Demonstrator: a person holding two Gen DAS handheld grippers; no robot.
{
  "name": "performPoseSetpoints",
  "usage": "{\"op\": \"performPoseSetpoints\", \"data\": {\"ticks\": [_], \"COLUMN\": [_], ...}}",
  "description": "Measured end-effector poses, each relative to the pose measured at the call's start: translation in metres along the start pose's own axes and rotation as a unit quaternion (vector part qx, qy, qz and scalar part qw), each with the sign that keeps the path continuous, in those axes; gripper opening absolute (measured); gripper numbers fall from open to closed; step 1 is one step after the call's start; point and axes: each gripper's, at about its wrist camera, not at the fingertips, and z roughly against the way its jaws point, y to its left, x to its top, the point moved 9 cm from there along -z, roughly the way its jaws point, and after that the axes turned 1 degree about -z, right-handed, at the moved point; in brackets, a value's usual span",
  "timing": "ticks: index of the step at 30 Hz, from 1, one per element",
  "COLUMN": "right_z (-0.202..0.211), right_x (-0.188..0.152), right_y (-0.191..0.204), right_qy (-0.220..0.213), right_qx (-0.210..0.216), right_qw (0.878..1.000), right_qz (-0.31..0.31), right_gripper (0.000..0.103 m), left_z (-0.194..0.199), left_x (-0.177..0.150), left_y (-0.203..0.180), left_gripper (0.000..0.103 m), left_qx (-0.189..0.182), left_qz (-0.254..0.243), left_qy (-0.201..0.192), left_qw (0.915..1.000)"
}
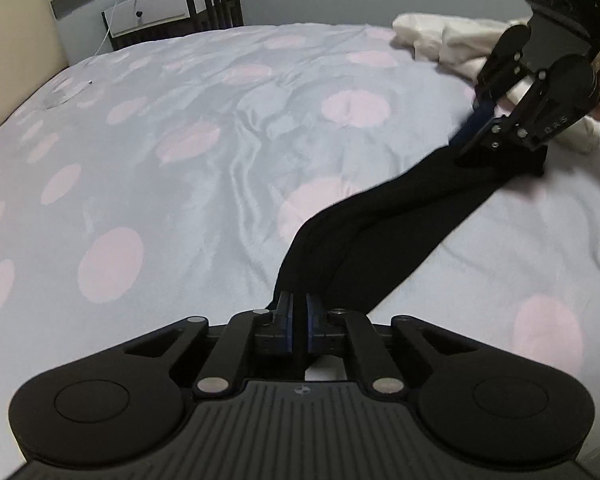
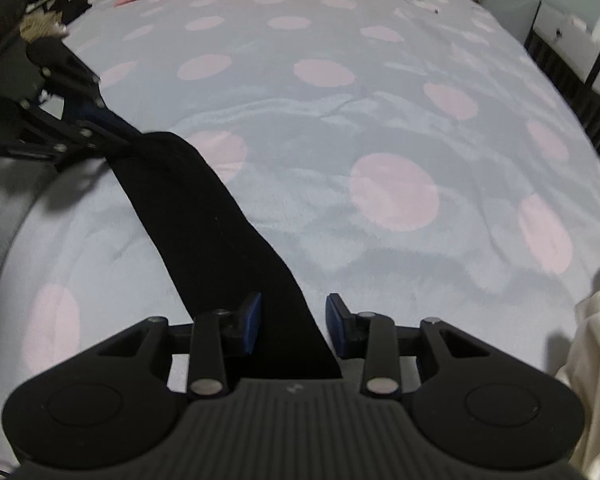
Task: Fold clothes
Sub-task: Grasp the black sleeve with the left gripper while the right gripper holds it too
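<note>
Black garment [image 1: 364, 232], thin and limp, sagging in a strip across spotted bedspread [image 1: 180, 160]. Left gripper [image 1: 299, 320] pinching near end; right gripper [image 2: 294, 322] spread around other end, not yet pressing. Gripping ends, keeping taut.

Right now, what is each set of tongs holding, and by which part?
Left tongs pinch one end of the black garment. Right tongs straddle its other end, not clamped.

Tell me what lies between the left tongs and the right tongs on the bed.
The black garment spans the stretch from the left tongs to the right tongs, lying on the spotted blanket; nothing else. Both wrist views show it.
</note>
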Motion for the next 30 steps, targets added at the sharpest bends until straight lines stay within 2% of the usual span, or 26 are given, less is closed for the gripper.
{"op": "performPoseSetpoints", "data": {"ticks": [1,5,9,11,13,17,20,21,22,24,26,28,30], "right_z": [0.000,0.019,0.064,0.085,0.096,0.085,0.066,0.066,0.068,0.071,0.077,0.079,0.073], "right_x": [0.002,0.014,0.027,0.025,0.013,-0.034,-0.073,-0.075,-0.073,-0.070,-0.052,-0.032,-0.013], "right_y": [0.000,0.005,0.011,0.024,0.044,0.079,0.096,0.096,0.095,0.094,0.084,0.071,0.055], "right_qy": [0.002,-0.041,-0.129,-0.163,-0.170,-0.098,0.001,0.013,0.019,0.031,0.011,-0.011,-0.026], "right_qx": [0.010,-0.014,-0.023,-0.038,-0.057,-0.033,0.008,0.019,0.030,0.051,0.064,0.062,0.044], "right_qw": [1.000,0.998,0.990,0.980,0.969,0.961,0.961,0.964,0.968,0.976,0.986,0.991,0.996], "right_qz": [-0.005,0.036,0.051,0.103,0.171,0.258,0.277,0.265,0.247,0.210,0.152,0.114,0.079], "right_gripper": [0.008,0.006,0.006,0.006,0.006,0.006,0.012,0.014,0.021,0.025,0.028,0.035,0.038], "left_z": [0.004,0.023,0.044,0.051,0.049,0.045,0.049,0.051,0.054,0.061,0.066,0.069,0.070], "left_x": [0.000,-0.004,-0.015,-0.024,-0.036,-0.059,-0.062,-0.062,-0.062,-0.065,-0.071,-0.078,-0.077], "left_y": [0.001,0.004,-0.006,-0.021,-0.035,-0.054,-0.060,-0.061,-0.062,-0.066,-0.071,-0.077,-0.076], "left_gripper": [0.004,0.004,0.004,0.004,0.004,0.005,0.005,0.005,0.006,0.006,0.006,0.006,0.006], "left_qx": [0.000,-0.005,0.000,-0.010,-0.019,-0.020,-0.028,-0.031,-0.033,-0.039,-0.048,-0.056,-0.047], "left_qz": [0.000,0.017,0.010,-0.004,-0.015,-0.038,-0.039,-0.040,-0.047,-0.057,-0.062,-0.067,-0.067], "left_qy": [-0.007,-0.047,-0.081,-0.087,-0.072,-0.041,-0.032,-0.029,-0.027,-0.024,-0.018,-0.013,-0.025], "left_qw": [1.0000,0.9987,0.9967,0.9961,0.9971,0.9982,0.9983,0.9983,0.9980,0.9973,0.9967,0.9961,0.9963]}}
